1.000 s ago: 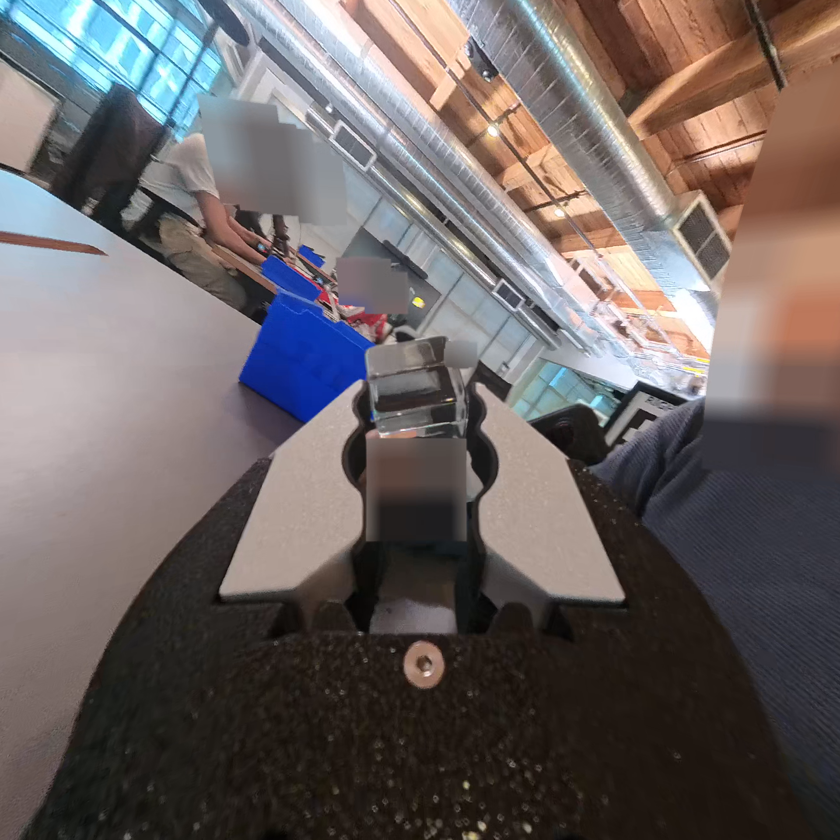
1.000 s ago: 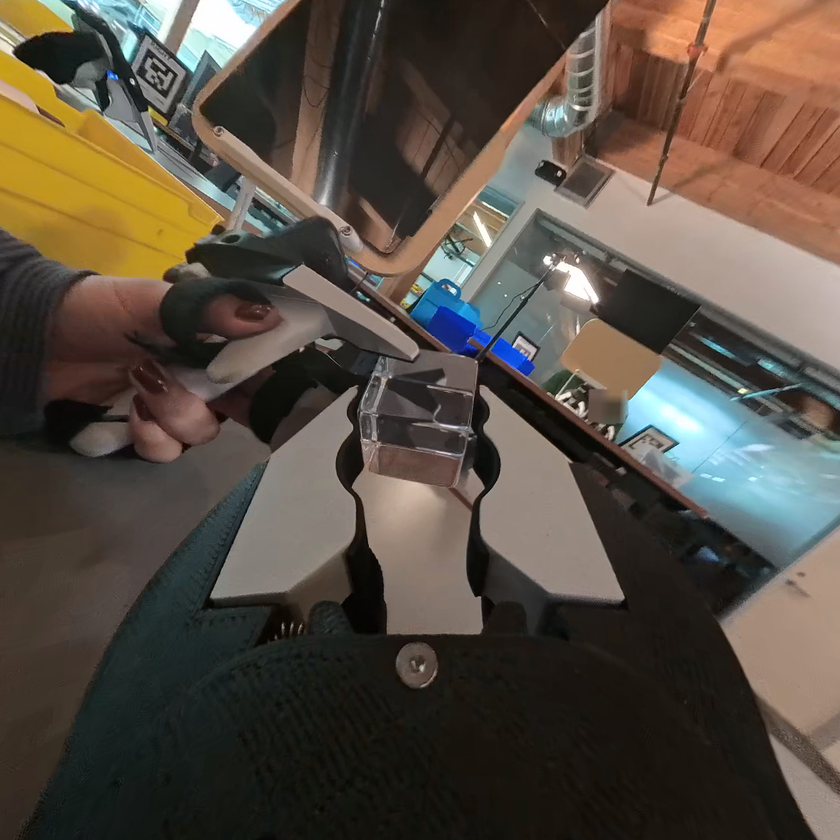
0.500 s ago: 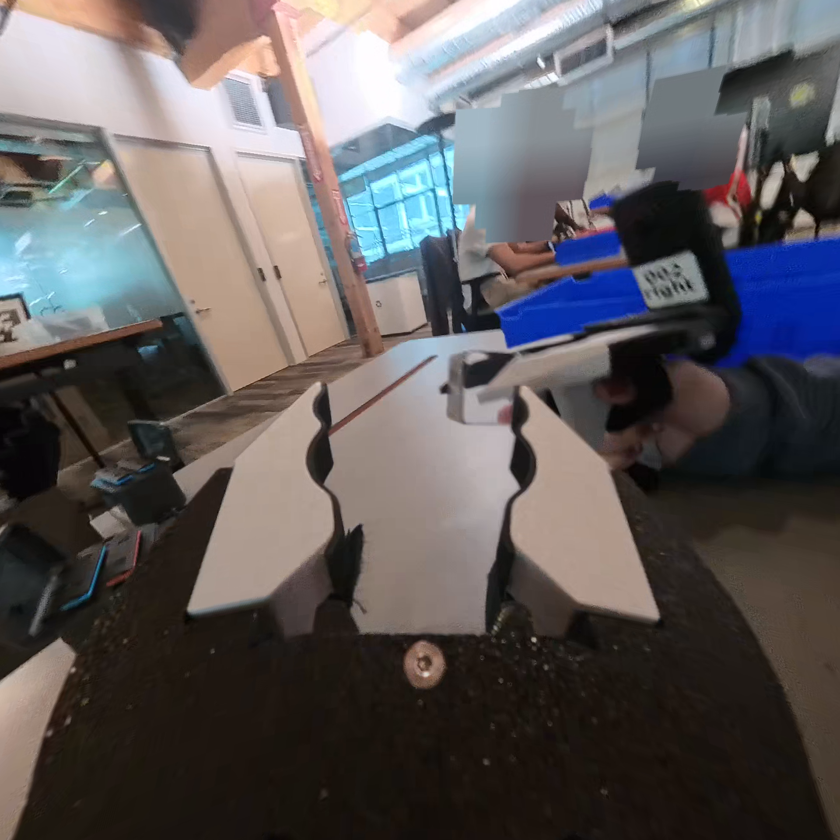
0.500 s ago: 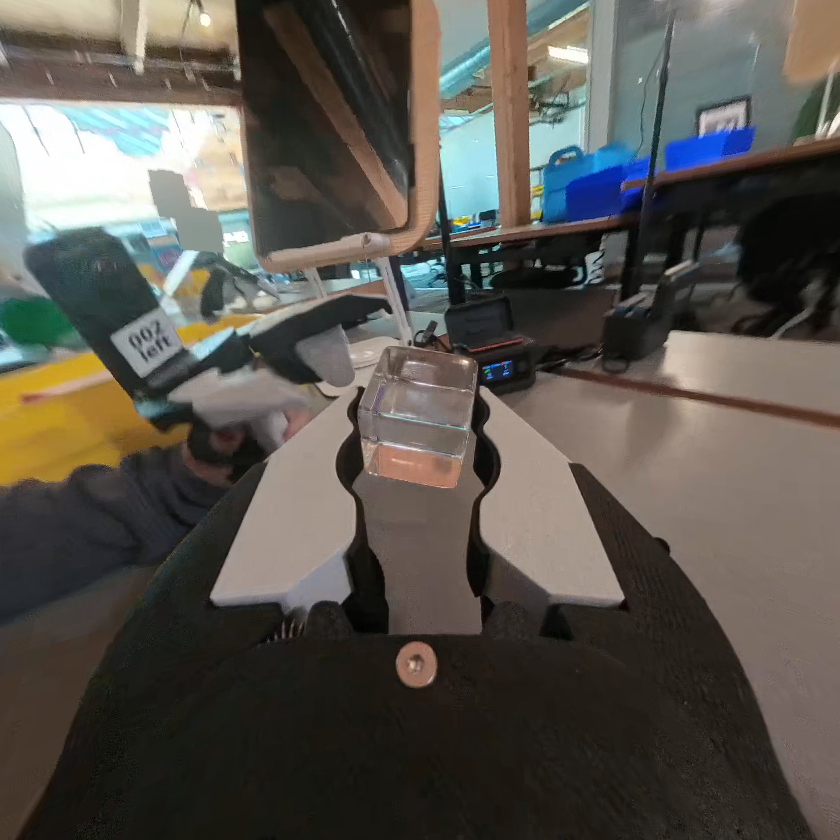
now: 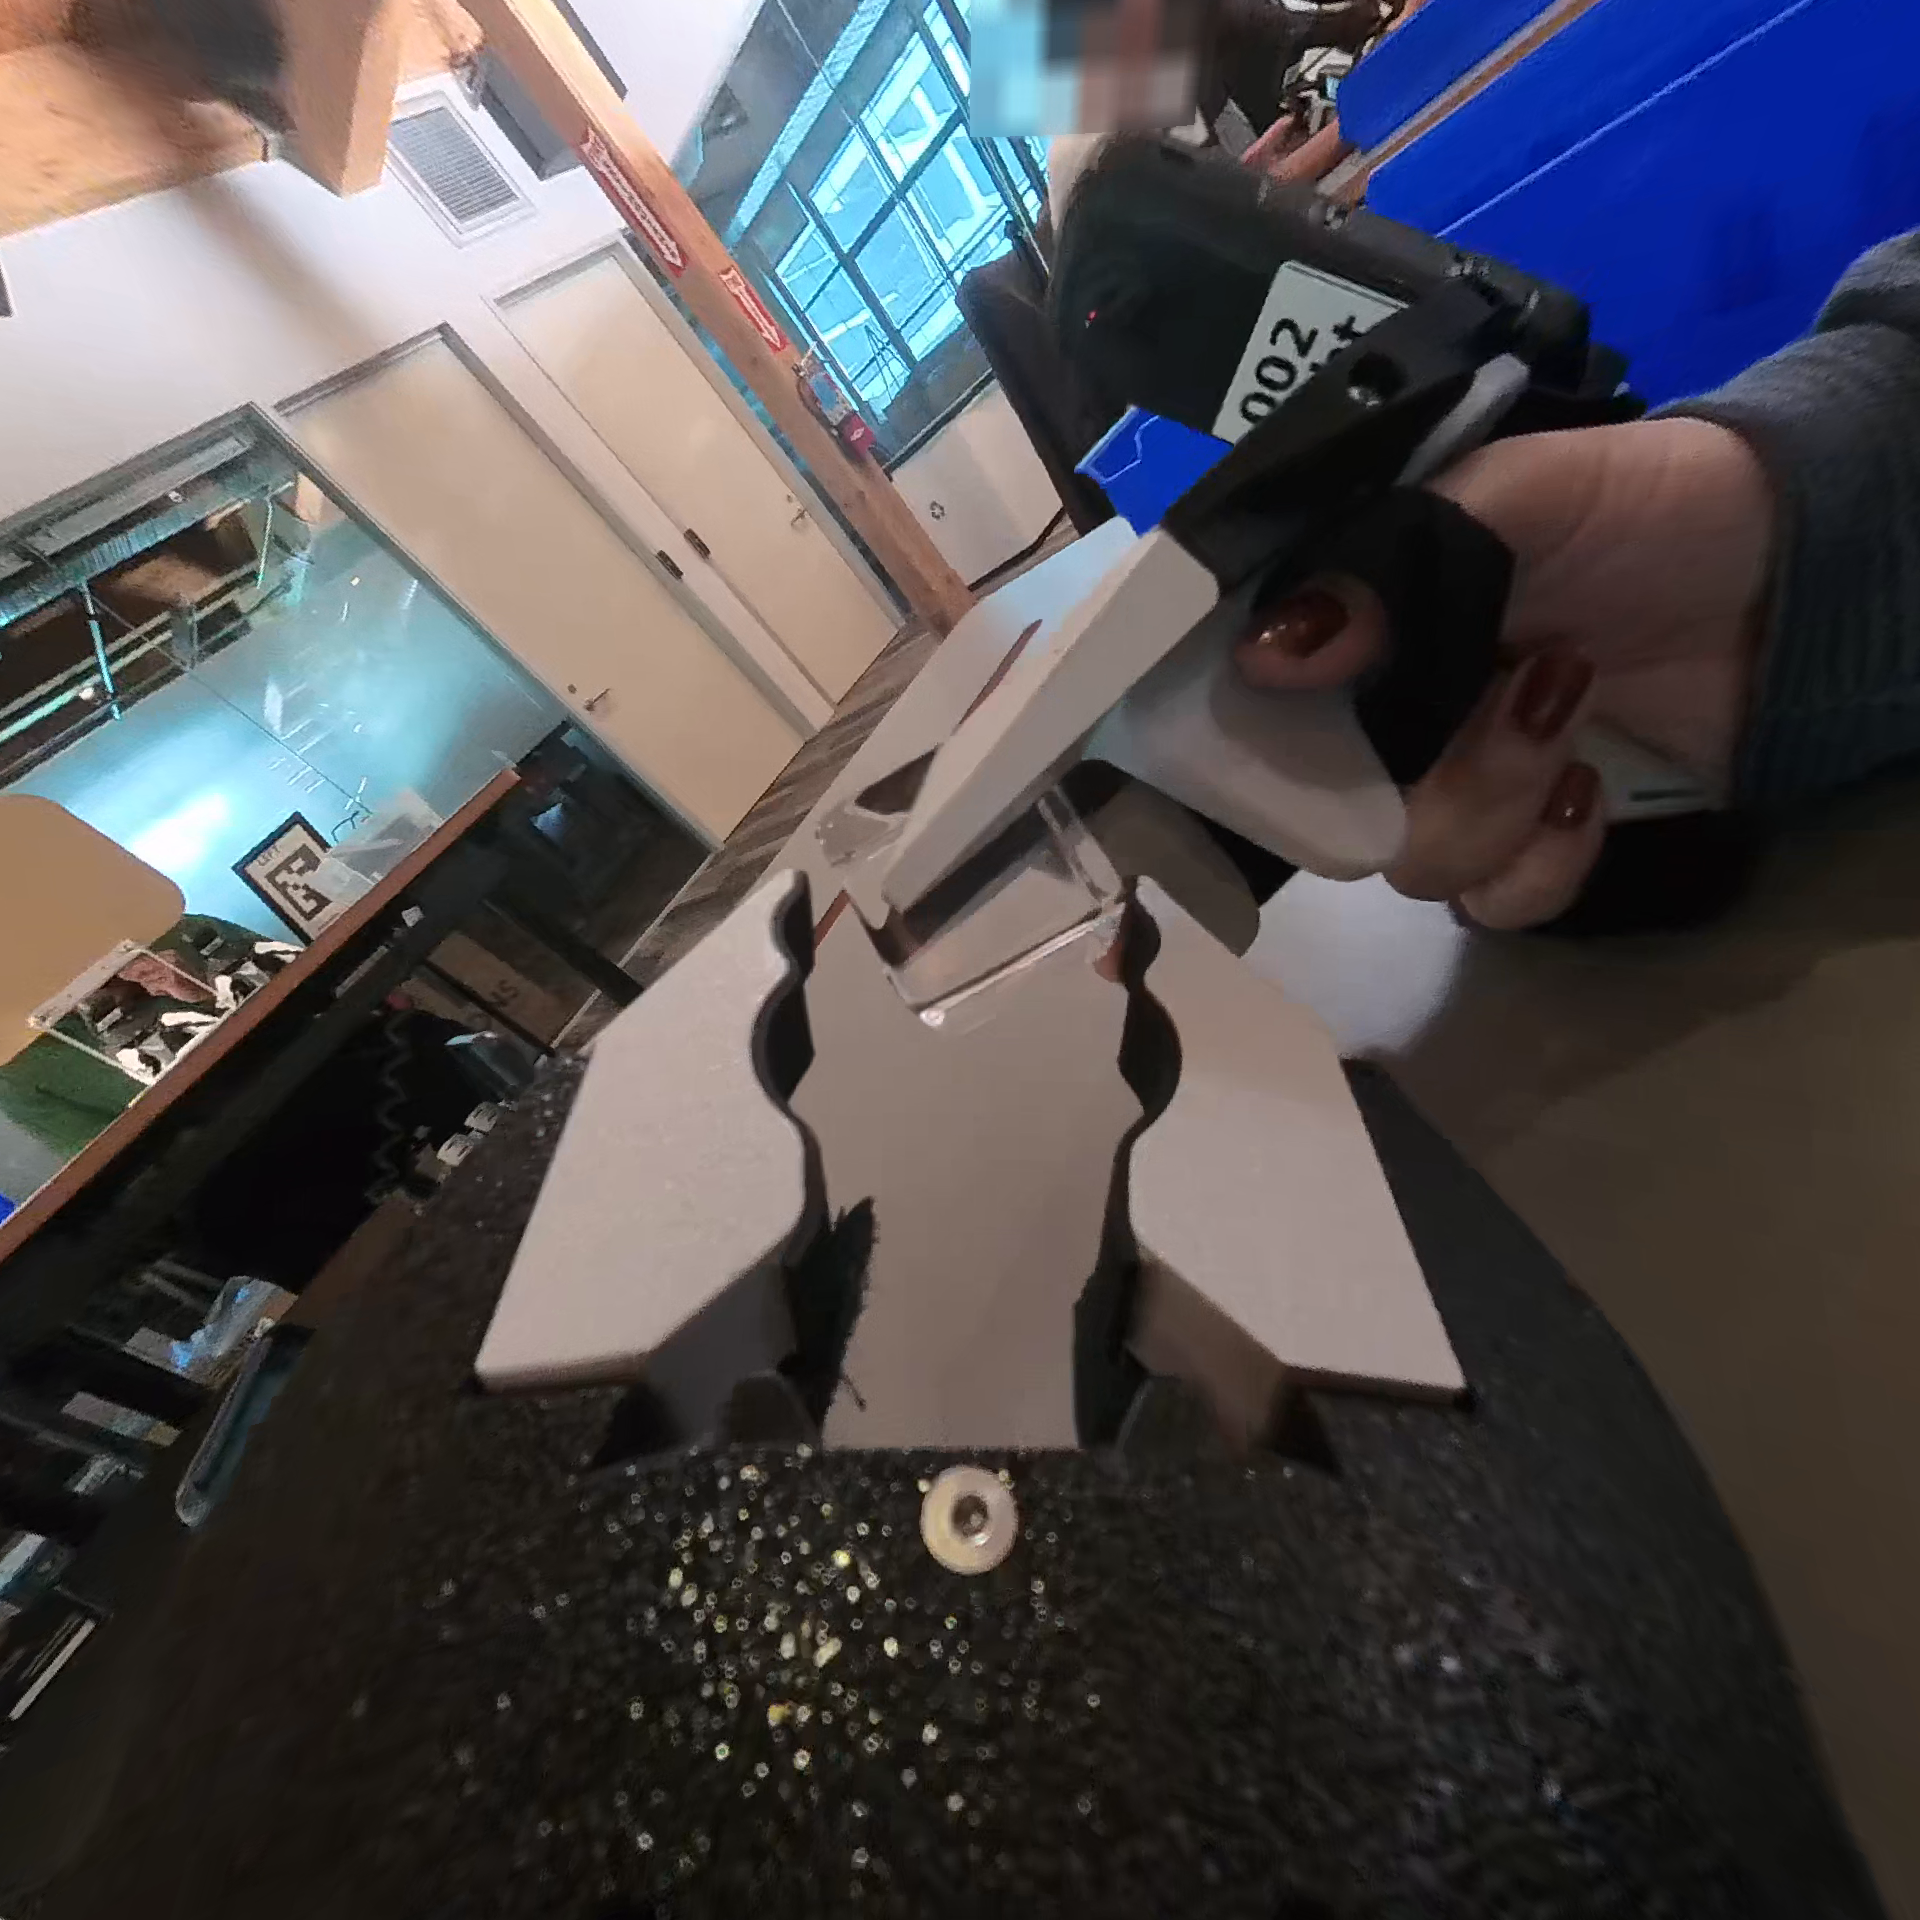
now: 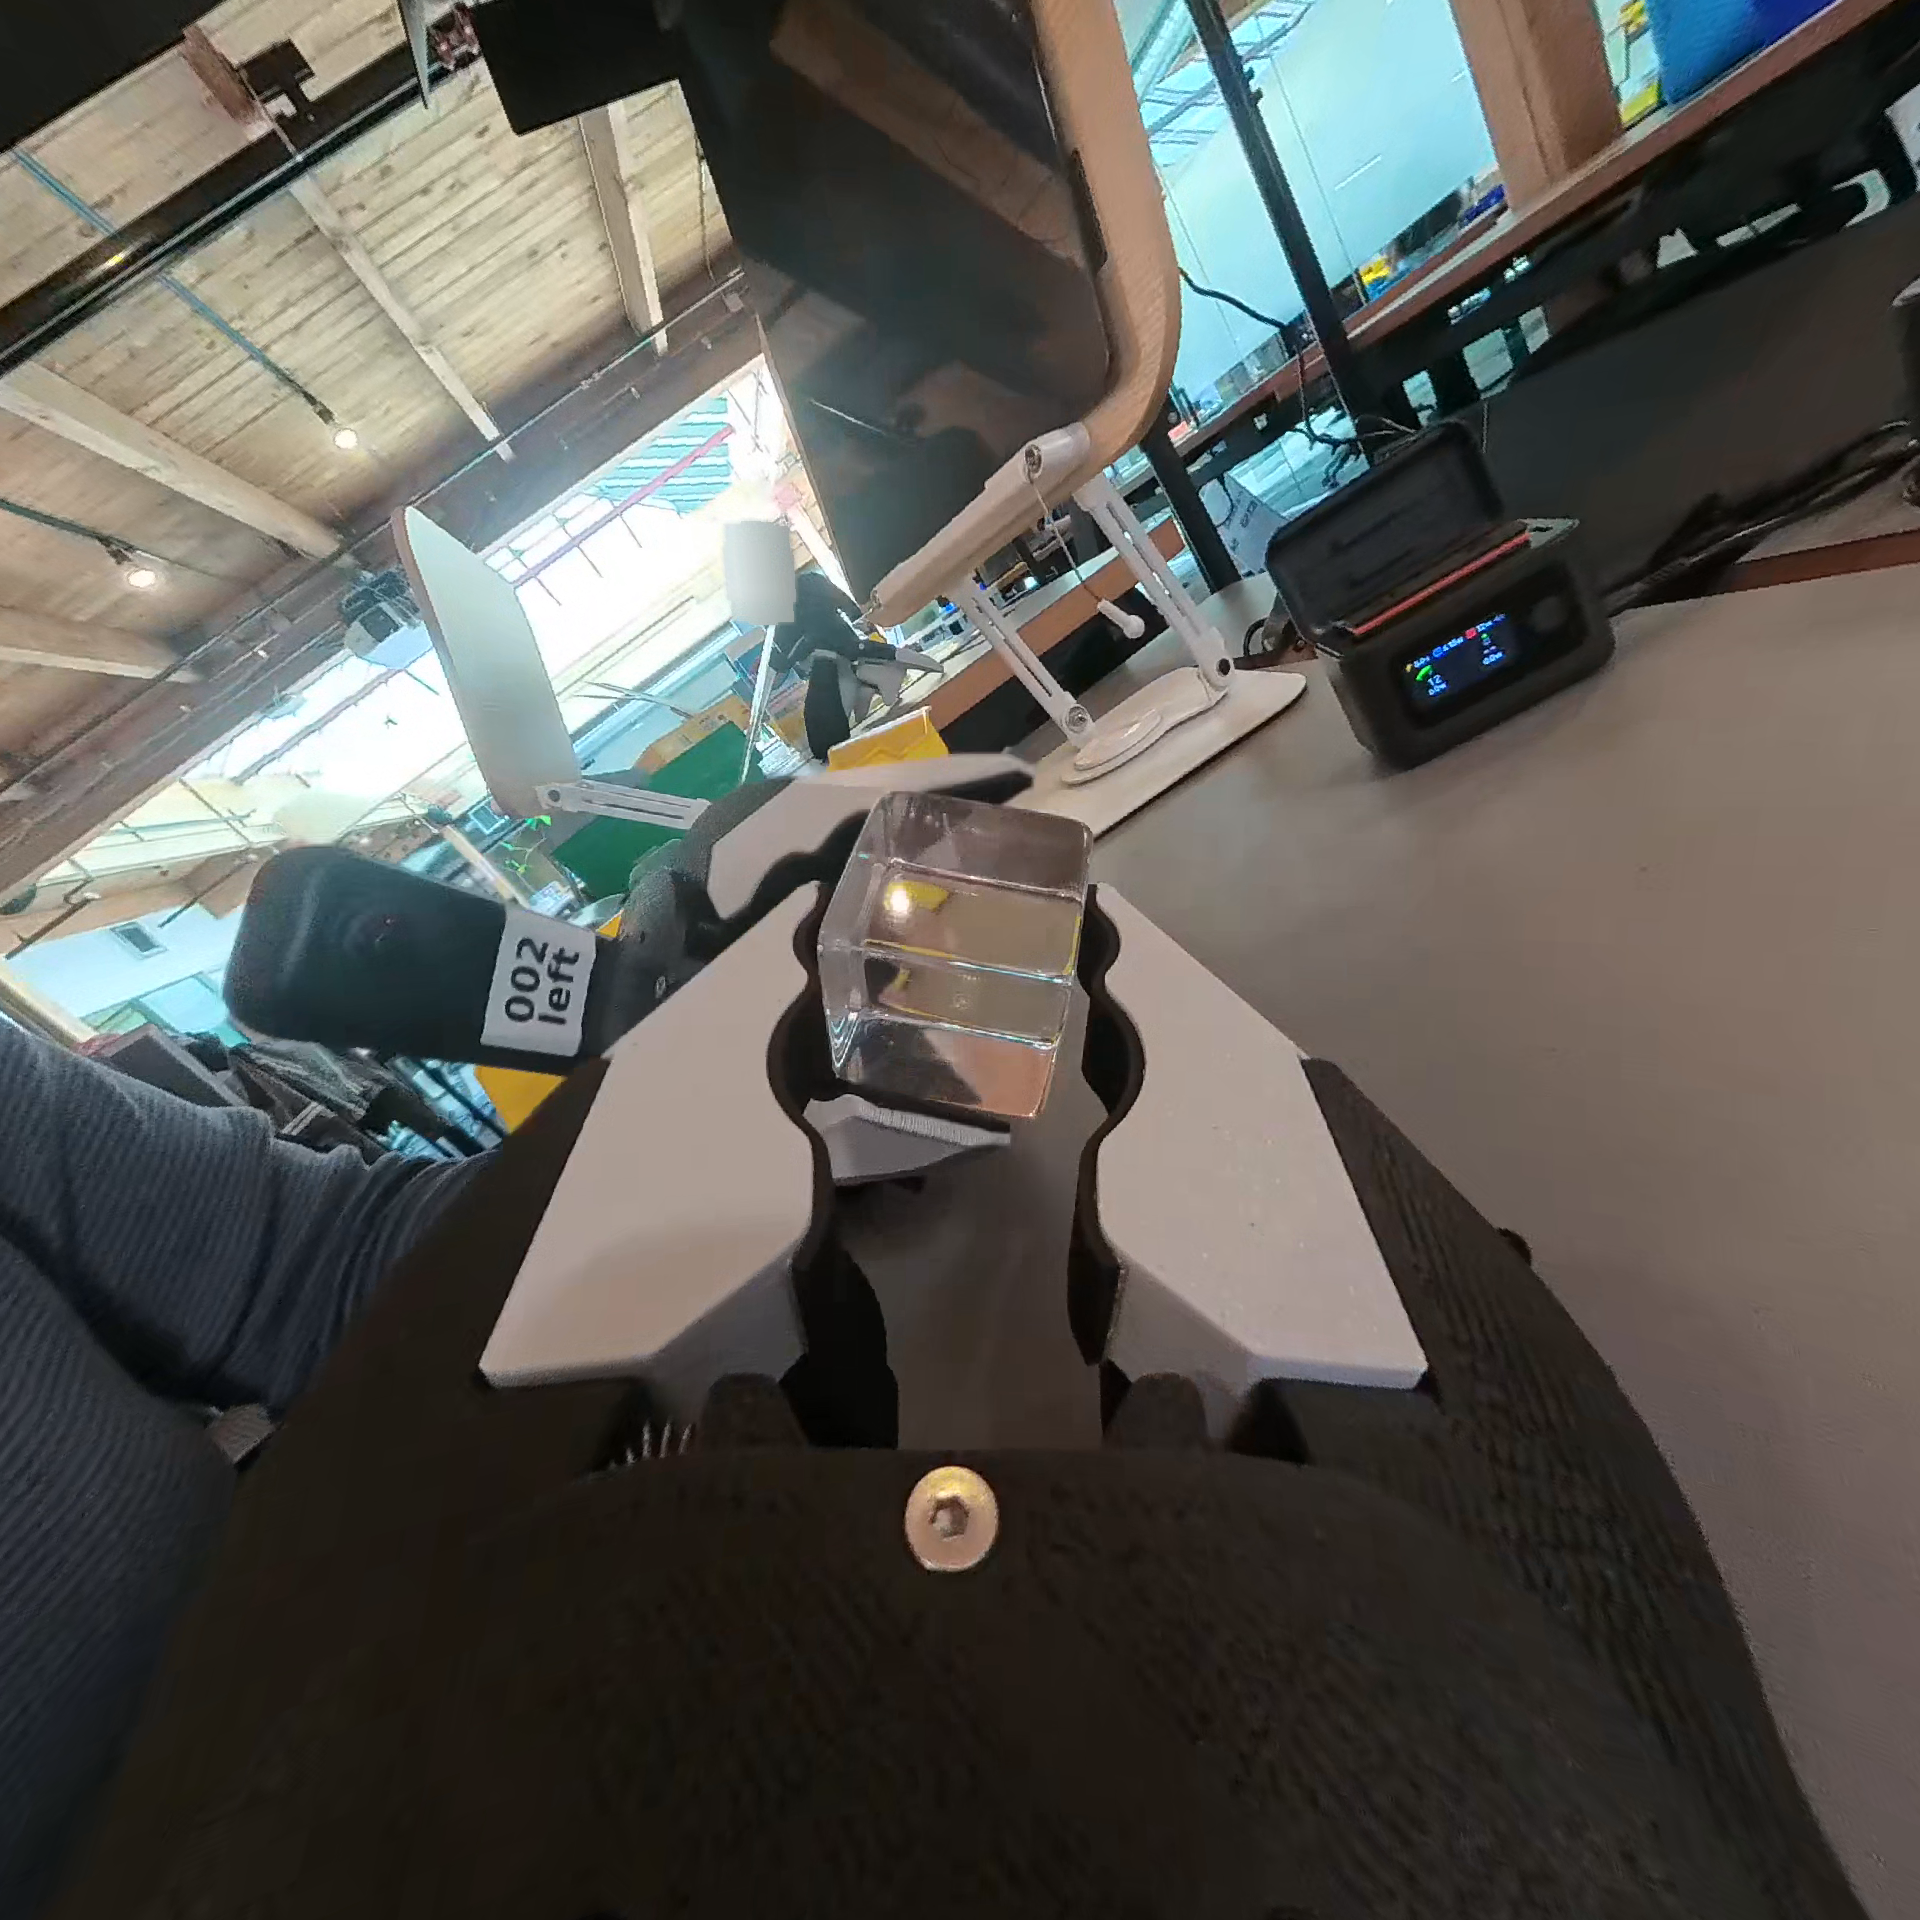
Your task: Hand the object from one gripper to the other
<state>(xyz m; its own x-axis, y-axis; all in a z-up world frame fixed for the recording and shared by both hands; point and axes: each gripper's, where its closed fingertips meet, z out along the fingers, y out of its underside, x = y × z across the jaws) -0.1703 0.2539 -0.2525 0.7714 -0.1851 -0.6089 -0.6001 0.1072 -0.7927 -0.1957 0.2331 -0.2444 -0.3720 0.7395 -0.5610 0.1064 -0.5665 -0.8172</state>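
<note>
Gleaming glass-clear cube point(image 6: 951, 961) sits clamped in right gripper point(image 6: 951, 935); left gripper point(image 5: 966, 977) spread apart around it

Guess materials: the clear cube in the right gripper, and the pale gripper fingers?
Clear cube: looks like polished acrylic or glass; see-through, sharp edges, mirror-like reflections; the pictures can't settle which. Right gripper fingers: likely matte light-grey plastic, perhaps printed; flat, faintly grainy, no shine.

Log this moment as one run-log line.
phase: handover | right tongs: shut on clear cube | left tongs: open, cube at their tips | cube off the table
</note>
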